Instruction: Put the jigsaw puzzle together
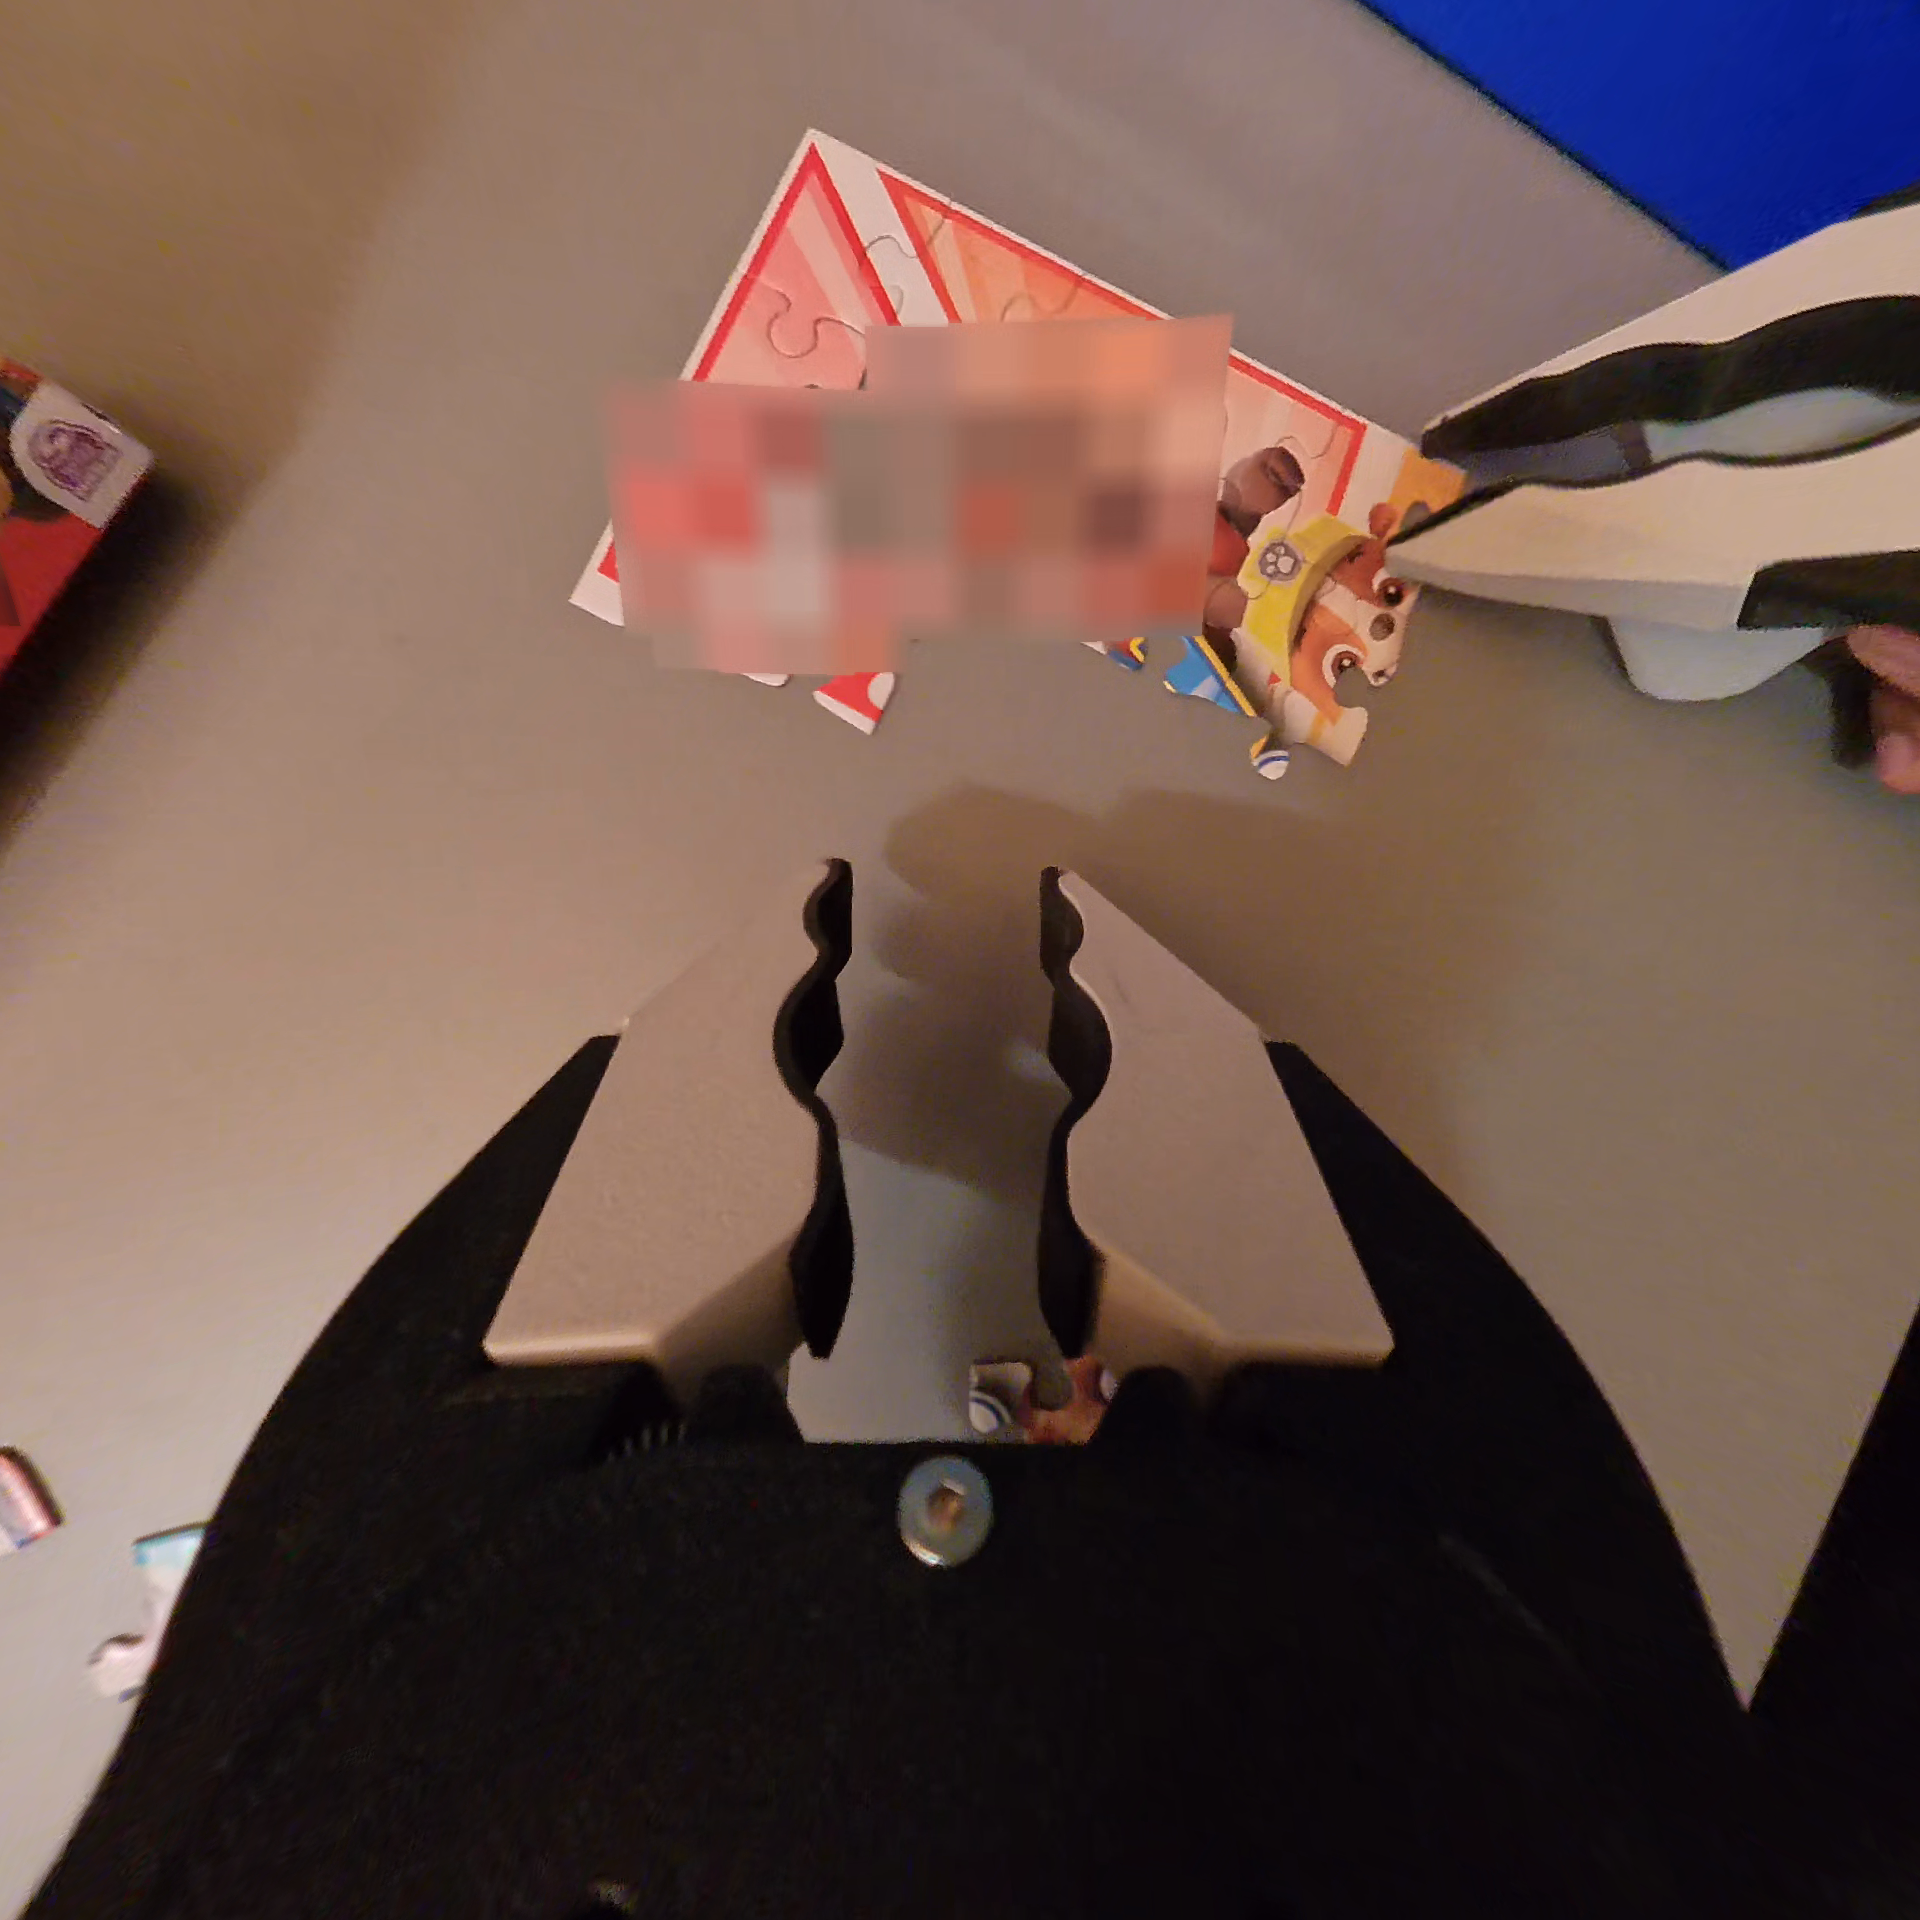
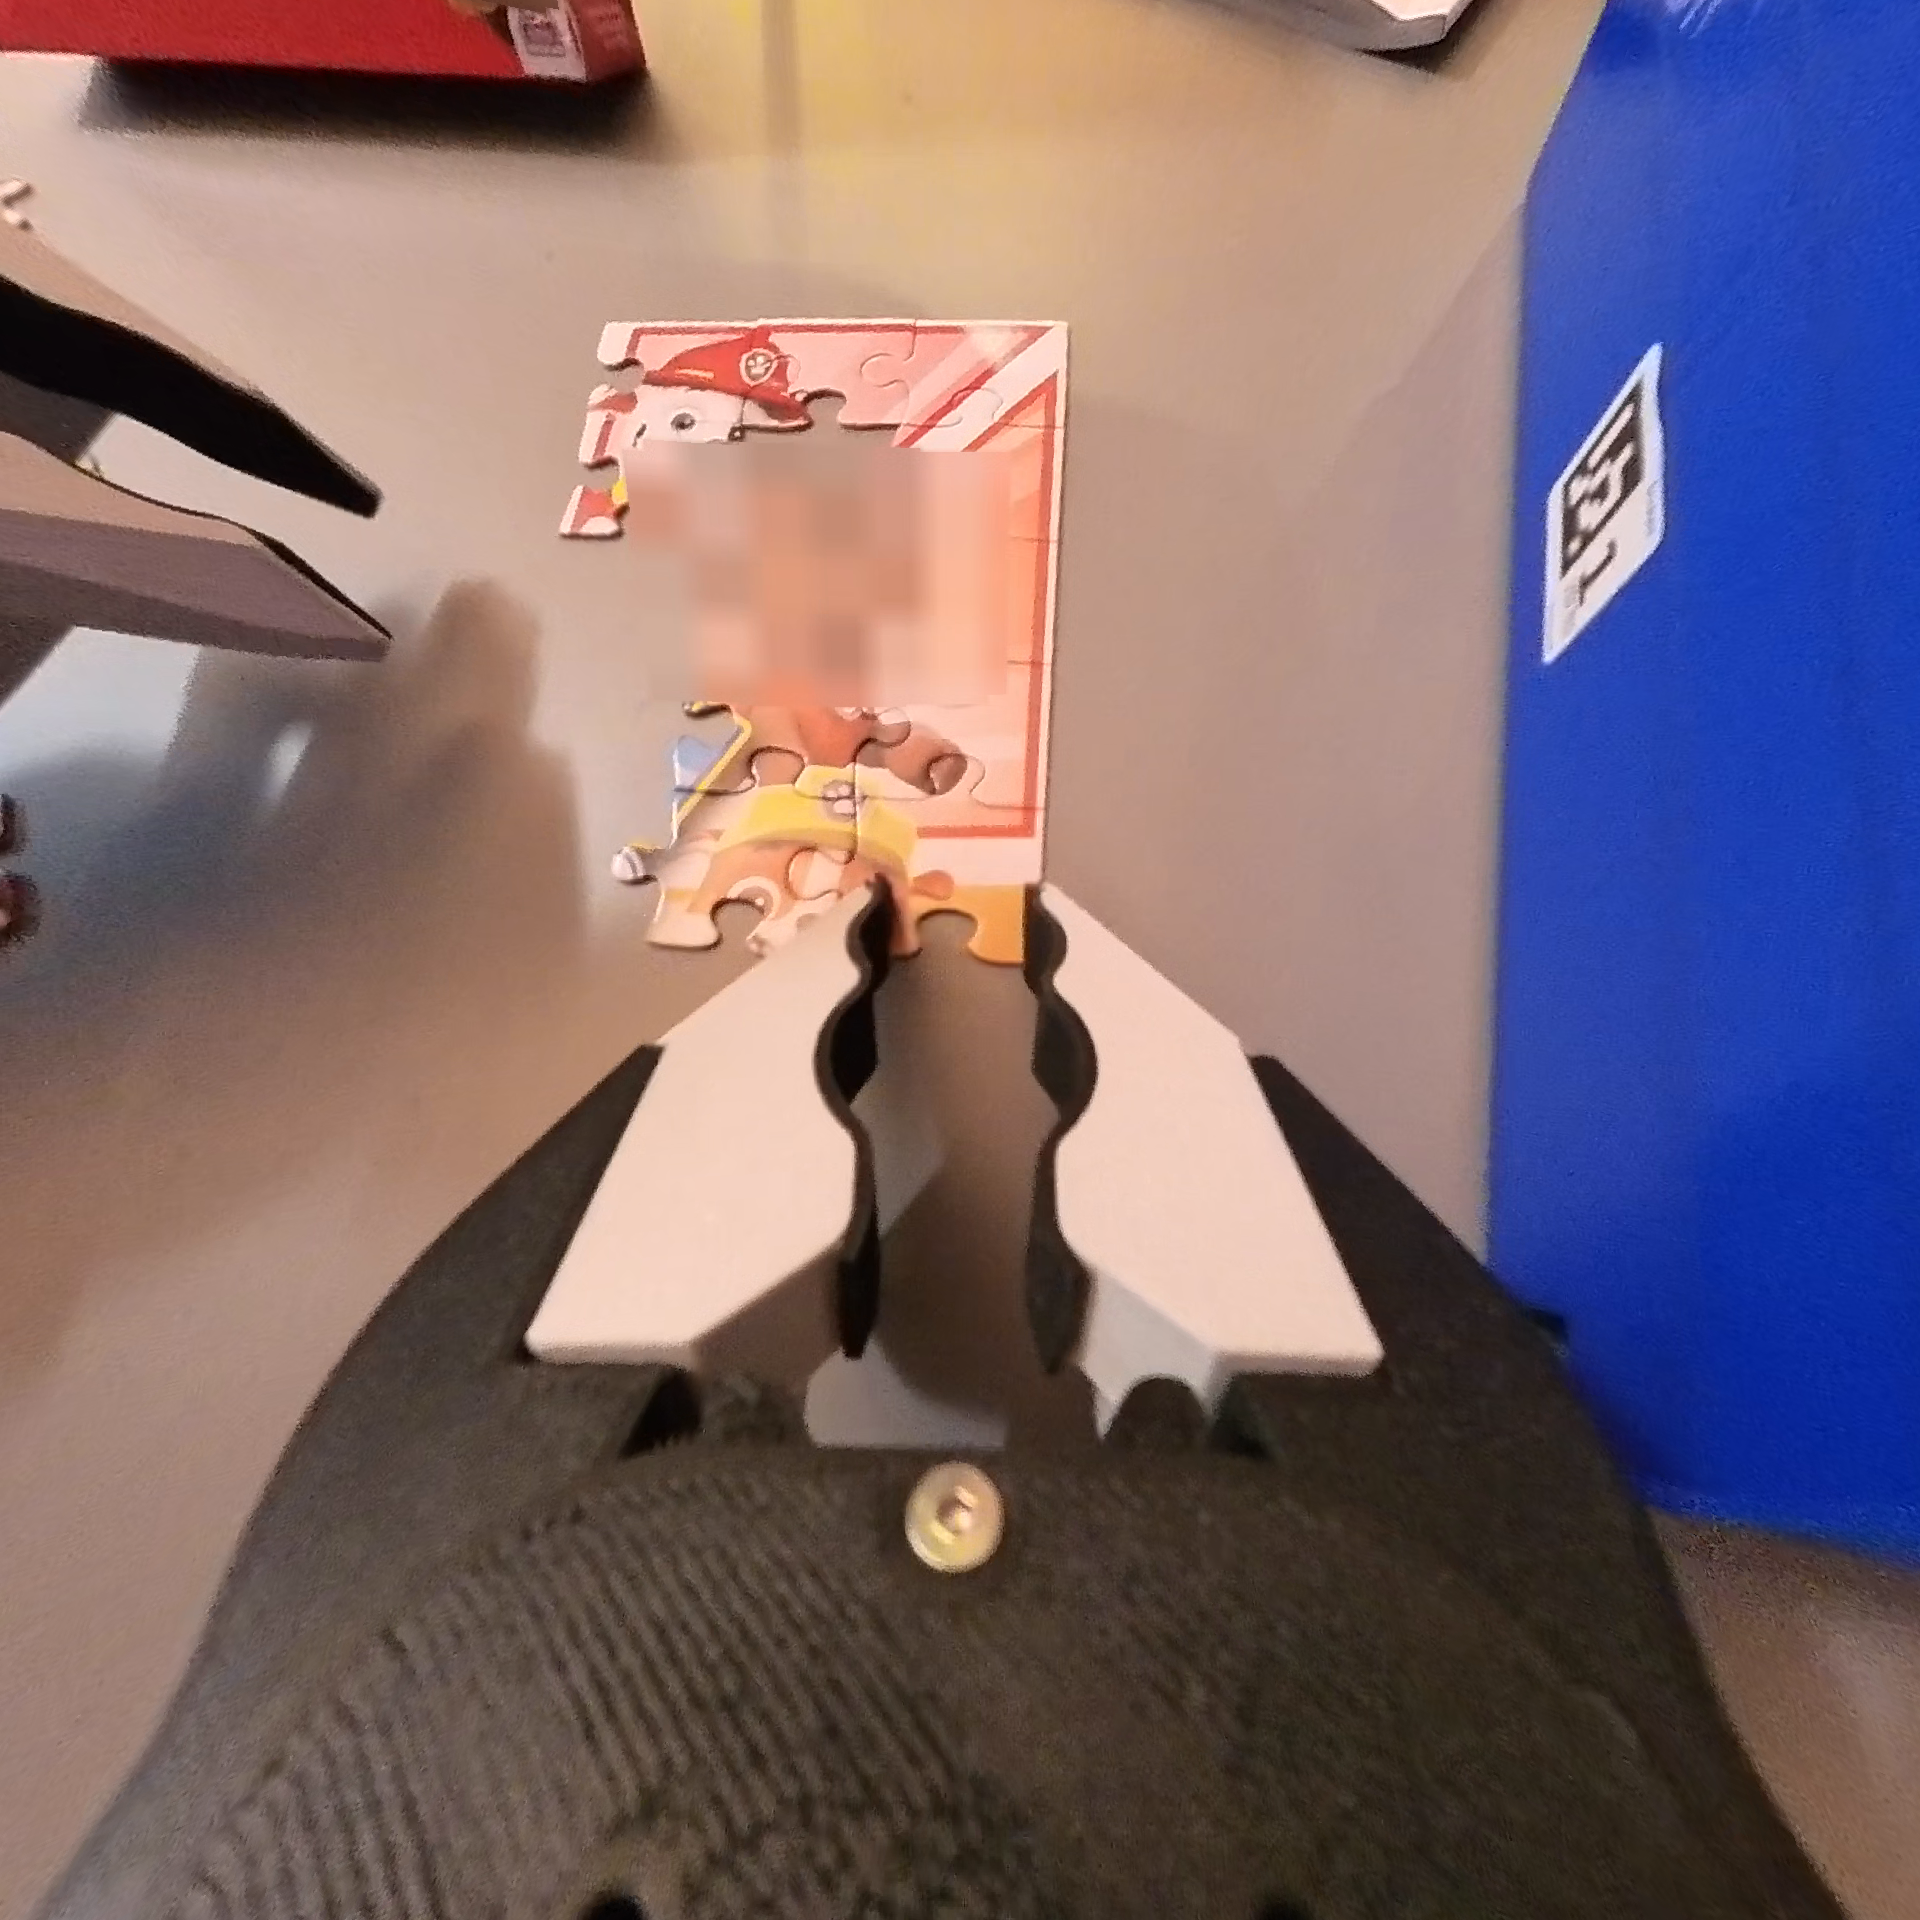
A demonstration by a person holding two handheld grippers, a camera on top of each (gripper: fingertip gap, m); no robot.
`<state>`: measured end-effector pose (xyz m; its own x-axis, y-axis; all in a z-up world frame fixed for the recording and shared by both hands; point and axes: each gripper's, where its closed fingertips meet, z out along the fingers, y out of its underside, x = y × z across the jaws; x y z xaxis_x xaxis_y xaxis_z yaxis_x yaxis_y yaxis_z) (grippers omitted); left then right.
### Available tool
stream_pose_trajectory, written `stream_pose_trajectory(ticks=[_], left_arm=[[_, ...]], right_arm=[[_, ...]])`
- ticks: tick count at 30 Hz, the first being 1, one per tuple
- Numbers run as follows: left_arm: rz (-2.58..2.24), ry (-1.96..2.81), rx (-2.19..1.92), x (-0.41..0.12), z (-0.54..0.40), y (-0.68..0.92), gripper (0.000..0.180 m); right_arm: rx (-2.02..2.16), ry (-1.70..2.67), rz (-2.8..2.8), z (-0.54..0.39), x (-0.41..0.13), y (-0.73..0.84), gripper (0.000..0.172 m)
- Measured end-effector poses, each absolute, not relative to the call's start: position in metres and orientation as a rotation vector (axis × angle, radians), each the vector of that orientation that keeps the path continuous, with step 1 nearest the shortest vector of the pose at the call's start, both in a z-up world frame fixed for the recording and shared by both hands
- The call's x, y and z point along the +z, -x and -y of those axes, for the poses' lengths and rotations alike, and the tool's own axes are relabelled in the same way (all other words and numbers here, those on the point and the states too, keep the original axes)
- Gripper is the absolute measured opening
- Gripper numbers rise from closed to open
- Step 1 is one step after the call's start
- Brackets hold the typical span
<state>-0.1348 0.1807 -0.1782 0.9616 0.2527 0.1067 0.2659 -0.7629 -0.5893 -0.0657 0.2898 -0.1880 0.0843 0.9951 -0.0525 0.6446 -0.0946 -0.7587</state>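
A half-made cartoon jigsaw puzzle (image 2: 935, 384) is laid flat on the grey table (image 1: 312, 831). The right gripper (image 2: 961, 904) is held at the puzzle's near edge. Its fingers are spread apart, and an orange corner piece (image 2: 997, 920) is seen lying between the tips. The left gripper (image 1: 945, 883) is held just short of the puzzle, with its fingers spread and nothing between them. A loose piece (image 1: 1039, 1397) is seen farther from the puzzle, under that gripper. A blue box (image 2: 1714, 935) is stood beside the puzzle.

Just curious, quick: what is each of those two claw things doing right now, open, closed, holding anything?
Left gripper: open, holding nothing, above the grey table.
Right gripper: open, fingertips at the edge of the part-built cartoon jigsaw puzzle.
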Motion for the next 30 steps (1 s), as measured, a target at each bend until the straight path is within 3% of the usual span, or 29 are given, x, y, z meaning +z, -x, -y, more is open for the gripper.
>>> stream_pose_trajectory(ticks=[13, 16, 21, 30], left_arm=[[0.409, 2.436, -0.007, -0.169, -0.168, 0.118, 0.034], [0.417, 2.427, 0.055, -0.163, -0.156, 0.119, 0.036], [0.553, 2.249, 0.050, -0.130, -0.126, 0.123, 0.036], [0.639, 2.132, 0.028, -0.134, -0.081, 0.100, 0.034]], right_arm=[[0.789, 1.728, 1.590, -0.292, -0.179, 0.065, 0.035], [0.849, 1.818, 1.620, -0.290, -0.188, 0.064, 0.055], [0.856, 1.790, 1.661, -0.278, -0.188, 0.062, 0.054], [0.798, 1.710, 1.736, -0.264, -0.190, 0.063, 0.050]])
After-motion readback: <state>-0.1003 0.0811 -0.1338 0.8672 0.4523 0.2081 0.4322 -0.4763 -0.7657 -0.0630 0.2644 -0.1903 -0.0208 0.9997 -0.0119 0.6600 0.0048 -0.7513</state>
